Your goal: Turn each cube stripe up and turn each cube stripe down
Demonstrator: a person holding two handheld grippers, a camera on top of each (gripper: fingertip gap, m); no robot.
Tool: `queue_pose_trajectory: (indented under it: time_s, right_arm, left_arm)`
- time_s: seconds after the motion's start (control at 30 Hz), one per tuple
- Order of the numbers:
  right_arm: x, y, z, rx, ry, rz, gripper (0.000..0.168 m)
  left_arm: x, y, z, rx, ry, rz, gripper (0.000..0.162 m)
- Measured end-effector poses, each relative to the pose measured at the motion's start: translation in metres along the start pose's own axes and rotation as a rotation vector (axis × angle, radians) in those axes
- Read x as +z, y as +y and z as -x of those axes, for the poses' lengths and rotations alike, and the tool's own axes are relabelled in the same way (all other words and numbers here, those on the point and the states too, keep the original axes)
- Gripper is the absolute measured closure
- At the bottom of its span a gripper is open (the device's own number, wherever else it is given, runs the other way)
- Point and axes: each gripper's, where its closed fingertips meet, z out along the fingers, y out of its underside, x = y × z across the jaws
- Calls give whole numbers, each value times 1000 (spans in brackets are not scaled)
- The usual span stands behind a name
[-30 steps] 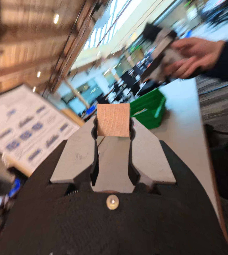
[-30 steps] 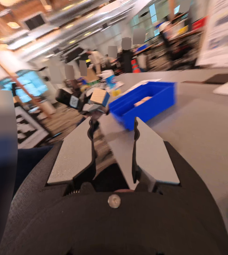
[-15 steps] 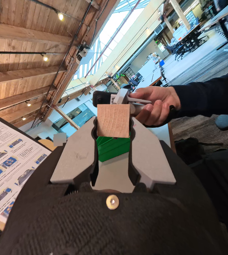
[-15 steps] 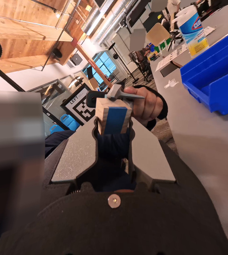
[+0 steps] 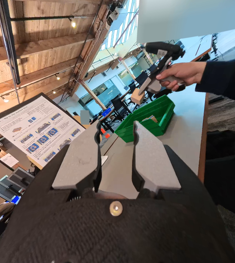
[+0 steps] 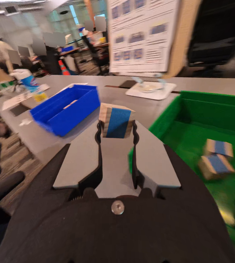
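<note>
My right gripper (image 6: 116,126) is shut on a wooden cube (image 6: 117,122) whose blue stripe faces the camera. It holds the cube in the air just left of the green bin (image 6: 199,113). Two striped cubes (image 6: 217,159) lie stripe up inside that bin. My left gripper (image 5: 116,128) is open and empty above the grey table (image 5: 185,139). In the left wrist view the right gripper (image 5: 145,89) shows farther off, held by a hand, with the cube (image 5: 137,98) above the green bin (image 5: 146,121).
A blue bin (image 6: 65,113) with pale cubes inside stands on the table at the left. A white tray (image 6: 152,91) and an instruction board (image 6: 139,35) stand at the back. A wipes canister (image 6: 28,82) and papers lie at the far left. The table edge (image 5: 202,135) runs at the right.
The cube passed from my left gripper to my right one. The left jaws opened and are empty. The right gripper swung with the cube over to the green bin.
</note>
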Motion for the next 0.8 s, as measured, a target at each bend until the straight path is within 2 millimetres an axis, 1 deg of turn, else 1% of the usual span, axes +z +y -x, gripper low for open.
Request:
queue_pose_trajectory:
  time_s: [0.07, 0.1, 0.13, 0.17, 0.23, 0.27, 0.3, 0.37, 0.43, 0.47, 0.5, 0.53, 0.6, 0.7, 0.8]
  right_arm:
    - [-24, -3, -51, 41, 126, -28, 127]
    - [-32, 3, -76, 53, 208, -9, 127]
    - [-37, 14, -98, 72, 275, 31, 127]
    - [-36, 28, -111, 90, 304, 86, 127]
    - [-25, 54, -120, 88, 306, 198, 127]
    - [-17, 64, -123, 73, 317, 246, 127]
    - [-10, 74, -127, 49, 346, 294, 127]
    - [1, 95, -138, -14, 424, 418, 127]
    - [5, 119, -150, -56, 505, 559, 126]
    - [5, 125, -157, -61, 546, 597, 128]
    - [5, 125, -162, -61, 573, 596, 126]
    - [7, 123, -163, -50, 571, 576, 123]
    - [8, 114, -156, -5, 521, 518, 121]
    - [0, 79, -139, 22, 464, 364, 120]
    - [-10, 43, -112, 15, 394, 206, 120]
  left_arm:
    - [-2, -10, 1, -5, -5, -15, 122]
    - [-1, -11, 1, -4, -11, -3, 123]
    - [2, -6, 2, -8, -21, 30, 125]
    - [6, 5, 7, -28, -47, 90, 127]
    - [12, 38, 26, -156, -143, 259, 128]
    - [12, 56, 30, -252, -161, 332, 128]
    - [12, 69, 30, -345, -149, 377, 125]
    - [10, 88, 31, -467, -137, 419, 120]
    - [5, 102, 33, -498, -147, 456, 116]
    - [3, 105, 33, -506, -142, 467, 112]
    - [3, 106, 32, -520, -132, 467, 109]
    - [3, 105, 31, -536, -119, 458, 108]
    - [2, 105, 34, -542, -122, 453, 108]
    - [-6, 115, 45, -517, -171, 490, 108]
    - [-21, 132, 64, -524, -246, 532, 106]
